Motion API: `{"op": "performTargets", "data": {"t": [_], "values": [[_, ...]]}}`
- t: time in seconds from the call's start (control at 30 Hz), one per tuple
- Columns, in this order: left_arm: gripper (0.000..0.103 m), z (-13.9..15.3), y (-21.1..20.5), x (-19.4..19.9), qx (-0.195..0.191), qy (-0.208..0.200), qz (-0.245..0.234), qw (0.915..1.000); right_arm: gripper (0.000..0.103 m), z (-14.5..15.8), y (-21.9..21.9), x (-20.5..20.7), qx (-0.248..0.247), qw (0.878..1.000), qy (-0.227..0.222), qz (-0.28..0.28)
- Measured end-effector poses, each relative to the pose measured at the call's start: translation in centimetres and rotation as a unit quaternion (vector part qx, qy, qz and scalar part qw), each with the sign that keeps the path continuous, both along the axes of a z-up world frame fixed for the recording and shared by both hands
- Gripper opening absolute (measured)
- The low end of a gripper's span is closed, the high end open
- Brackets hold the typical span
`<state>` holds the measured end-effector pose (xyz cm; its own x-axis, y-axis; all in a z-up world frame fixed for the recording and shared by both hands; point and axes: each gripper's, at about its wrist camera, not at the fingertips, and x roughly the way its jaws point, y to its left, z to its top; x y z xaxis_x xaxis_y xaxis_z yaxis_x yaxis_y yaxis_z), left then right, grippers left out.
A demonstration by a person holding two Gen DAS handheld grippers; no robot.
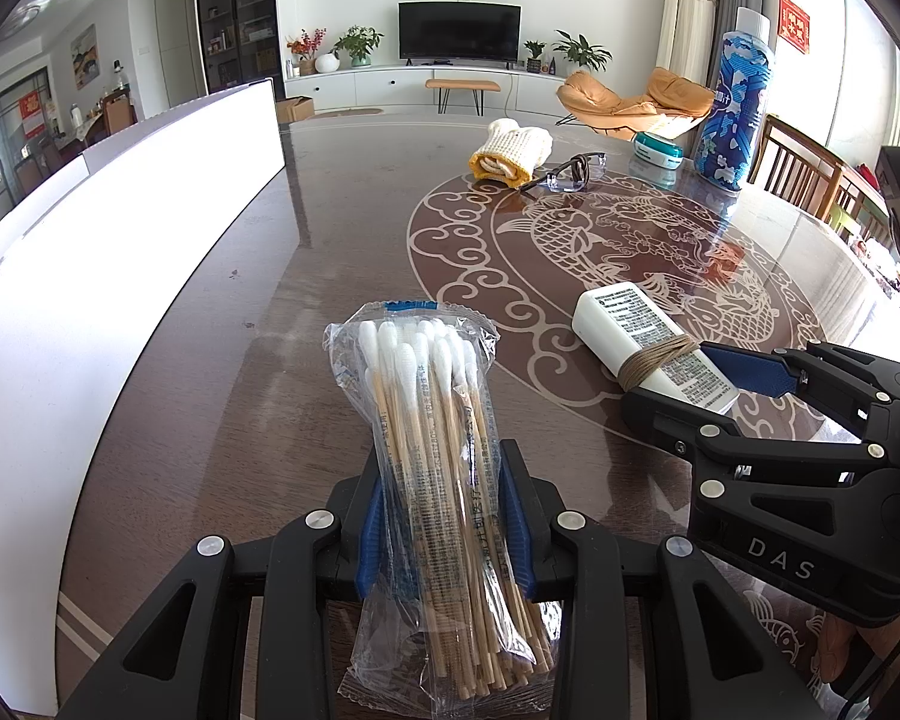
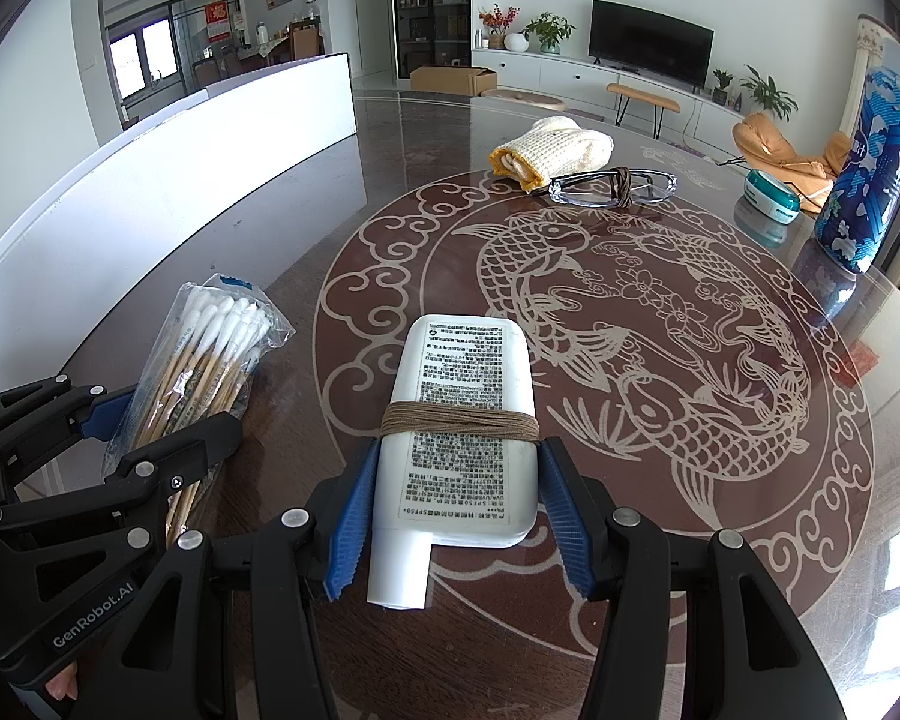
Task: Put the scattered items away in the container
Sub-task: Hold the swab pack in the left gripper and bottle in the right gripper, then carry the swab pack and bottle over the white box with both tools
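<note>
A: What is behind the dark counter [image 1: 330,228]?
B: A white wall with a black television [image 1: 459,30] on a long white cabinet [image 1: 390,84], and potted plants [image 1: 360,43].
A: And at the right?
B: An orange lounge chair [image 1: 624,99], bright daylight.

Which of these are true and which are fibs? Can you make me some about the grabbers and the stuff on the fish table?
1. The left gripper squeezes a bag of cotton swabs. True.
2. The right gripper holds the glasses. False: its jaws sit around a white bottle wound with brown string.
3. The glasses lie on the table next to a rolled cloth. True.
4. The blue patterned bottle lies flat. False: it stands upright.
5. The swabs are already in the white container. False: they are outside it.
</note>
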<state>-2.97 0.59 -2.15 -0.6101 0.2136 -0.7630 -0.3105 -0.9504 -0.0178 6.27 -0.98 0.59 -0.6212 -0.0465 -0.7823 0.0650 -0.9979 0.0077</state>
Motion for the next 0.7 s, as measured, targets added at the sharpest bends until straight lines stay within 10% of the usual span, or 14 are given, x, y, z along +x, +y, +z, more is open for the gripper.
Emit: {"op": "performTargets", "data": {"t": [0.7], "values": [[0.036, -0.01, 0.13, -0.04, -0.003, -0.002, -0.003, 1.0000, 0.054, 0.00, -0.01, 0.00, 0.000, 1.000, 0.000, 0.000]]}}
